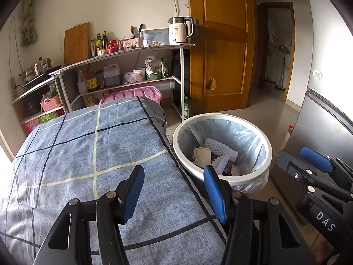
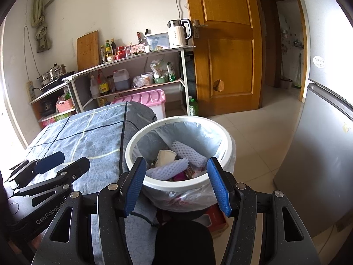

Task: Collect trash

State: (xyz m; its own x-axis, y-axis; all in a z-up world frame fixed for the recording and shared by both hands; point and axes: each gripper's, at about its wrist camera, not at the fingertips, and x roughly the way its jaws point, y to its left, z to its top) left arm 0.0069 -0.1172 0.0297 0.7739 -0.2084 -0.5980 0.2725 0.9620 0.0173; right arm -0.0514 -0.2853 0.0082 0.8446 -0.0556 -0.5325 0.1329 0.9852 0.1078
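A white trash bin (image 1: 268, 145) with a clear liner stands on the floor beside a table covered in blue checked cloth (image 1: 88, 150). Inside lie a paper cup (image 1: 201, 155), white foam fruit nets (image 1: 218, 149) and other scraps. My left gripper (image 1: 174, 192) is open and empty above the cloth, left of the bin. My right gripper (image 2: 176, 185) is open and empty, just in front of the bin (image 2: 229, 145), where the cup (image 2: 165, 156) and foam nets (image 2: 187, 152) show. Each gripper also shows in the other's view: the right (image 1: 313, 167) and the left (image 2: 53, 165).
A metal shelf (image 1: 123, 66) with bottles, a kettle (image 1: 179, 31) and a pink bin (image 1: 134, 93) stands behind the table. A wooden door (image 1: 220, 44) is beyond the bin. A grey fridge (image 1: 326, 121) stands at right. A tiled floor (image 2: 253, 132) leads to a doorway.
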